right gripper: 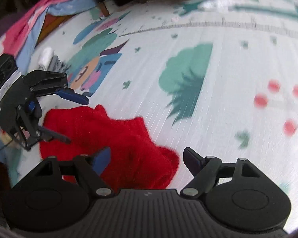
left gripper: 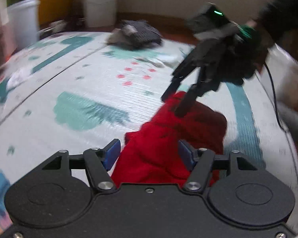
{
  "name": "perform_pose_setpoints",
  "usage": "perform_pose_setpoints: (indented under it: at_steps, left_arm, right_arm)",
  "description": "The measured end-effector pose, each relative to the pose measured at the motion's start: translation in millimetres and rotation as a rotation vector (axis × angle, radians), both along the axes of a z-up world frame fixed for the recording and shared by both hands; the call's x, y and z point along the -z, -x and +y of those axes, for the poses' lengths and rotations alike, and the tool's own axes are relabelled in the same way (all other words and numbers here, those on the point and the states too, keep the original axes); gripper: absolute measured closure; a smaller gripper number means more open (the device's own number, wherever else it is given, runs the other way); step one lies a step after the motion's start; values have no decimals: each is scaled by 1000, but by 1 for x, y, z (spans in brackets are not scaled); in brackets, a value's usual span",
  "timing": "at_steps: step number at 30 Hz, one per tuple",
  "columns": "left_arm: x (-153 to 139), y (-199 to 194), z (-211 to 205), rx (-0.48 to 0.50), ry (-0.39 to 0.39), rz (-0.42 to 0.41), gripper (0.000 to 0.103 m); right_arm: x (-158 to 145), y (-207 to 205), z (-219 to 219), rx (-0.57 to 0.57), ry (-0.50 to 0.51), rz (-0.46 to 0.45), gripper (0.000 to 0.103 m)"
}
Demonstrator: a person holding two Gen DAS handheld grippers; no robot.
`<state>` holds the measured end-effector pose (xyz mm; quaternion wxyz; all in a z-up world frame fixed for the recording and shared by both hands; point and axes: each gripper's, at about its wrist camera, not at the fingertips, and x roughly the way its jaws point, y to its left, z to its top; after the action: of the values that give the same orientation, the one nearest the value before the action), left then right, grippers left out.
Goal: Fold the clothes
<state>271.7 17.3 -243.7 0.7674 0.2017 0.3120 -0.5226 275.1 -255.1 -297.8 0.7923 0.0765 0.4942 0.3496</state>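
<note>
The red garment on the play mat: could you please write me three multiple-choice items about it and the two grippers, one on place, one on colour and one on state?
1. Where does the garment lie?
A. On the patterned mat
B. In the white bucket
C. On a chair

2. What colour is the garment?
A. Grey
B. Red
C. Yellow

3. How do the right gripper's jaws stand?
A. Clamped on the garment
B. Shut on nothing
C. Open

Answers:
1 A: the garment lies bunched on the mat, while the white bucket stands beyond the mat's far edge.
2 B: it is plainly red in both views.
3 C: the right gripper shows a wide gap between its fingers, with nothing pinched; the left gripper is also open, the cloth lying between its fingers.
</note>
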Motion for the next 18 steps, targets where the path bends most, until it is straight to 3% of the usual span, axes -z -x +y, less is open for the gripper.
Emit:
perform_pose_setpoints:
  at_steps: [5, 9, 11, 18]
  left_arm:
    - [16, -5, -18, 146, -165, 3, 40]
    - [26, -30, -11, 86, -132, 144, 40]
    - [24, -37, -4, 46, -89, 170, 40]
    - [16, -18, -1, 84, -75, 98, 40]
  right_arm:
    - [11, 8, 1, -18, -35, -10, 28]
    - [11, 10, -6, 19, -46, -40, 48]
    - [7, 12, -8, 18, -35, -77, 51]
    - [5, 11, -1, -15, -22, -104, 51]
